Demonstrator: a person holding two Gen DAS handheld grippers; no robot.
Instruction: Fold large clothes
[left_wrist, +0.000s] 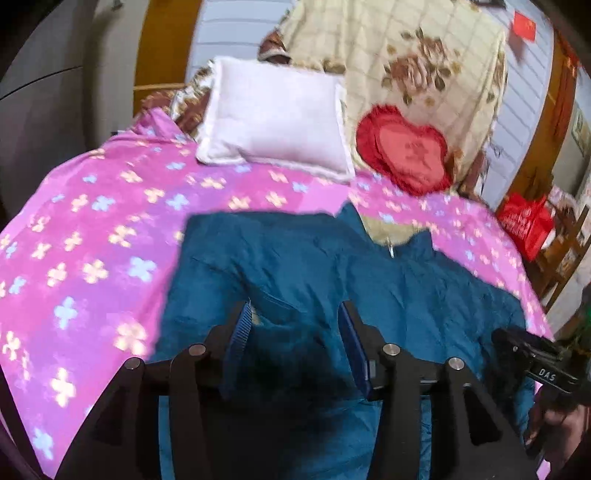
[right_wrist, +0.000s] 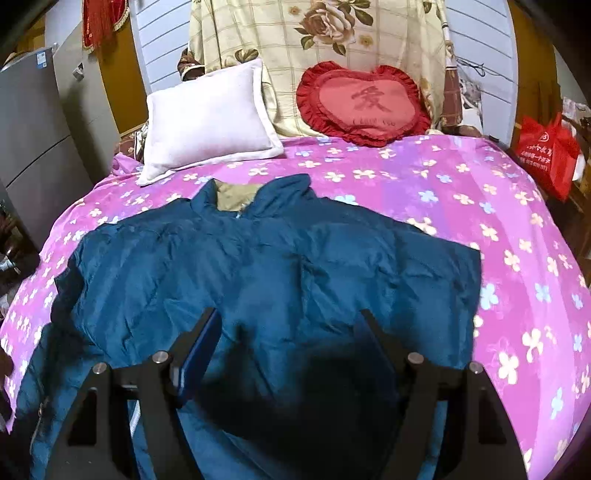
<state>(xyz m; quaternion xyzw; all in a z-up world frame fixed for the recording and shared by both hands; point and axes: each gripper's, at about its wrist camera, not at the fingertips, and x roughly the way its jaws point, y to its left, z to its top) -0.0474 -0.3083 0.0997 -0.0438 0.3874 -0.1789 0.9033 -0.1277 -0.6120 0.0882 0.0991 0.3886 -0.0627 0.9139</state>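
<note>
This is a bedroom in a lived-in home. A bed fills both views, spread with a pink-and-purple sheet printed with small flowers. At its head lie a white pillow and a red heart-shaped cushion with a ruffled edge and a Chinese character on its face. Behind them a cream quilt printed with roses is piled against a pale panelled wall. A grey cabinet stands at one side of the bed, a red shopping bag sits on furniture at the other, and a red tasselled hanging is in the upper corner.
</note>
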